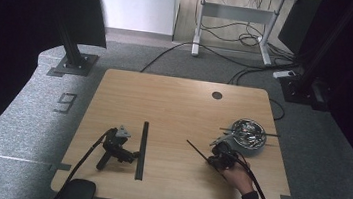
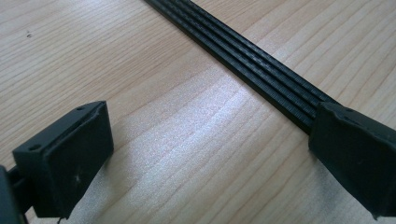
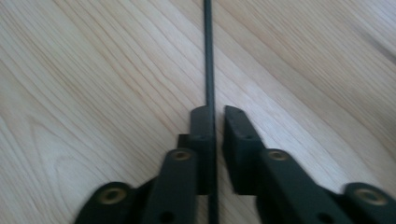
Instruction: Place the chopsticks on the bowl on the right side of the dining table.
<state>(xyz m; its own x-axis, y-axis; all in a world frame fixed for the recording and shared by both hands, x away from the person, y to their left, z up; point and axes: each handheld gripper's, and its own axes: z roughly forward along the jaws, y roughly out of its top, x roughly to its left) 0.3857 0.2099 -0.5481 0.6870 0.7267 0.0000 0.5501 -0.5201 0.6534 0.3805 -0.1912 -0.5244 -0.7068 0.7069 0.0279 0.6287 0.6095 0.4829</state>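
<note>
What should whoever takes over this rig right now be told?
Left tool: open, lying on the table, one jaw at the flat black strip; nothing gripped.
Right tool: in the person's hand, jaws slightly apart around the thin rod, which lies against one jaw; no firm grip.
Things: the metal bowl sits at the table's right; a second rod lies across its rim.
Done: apparently one rod laid on the bowl.
Left: probably regrip this rod and place it; the strip is untouched.
</note>
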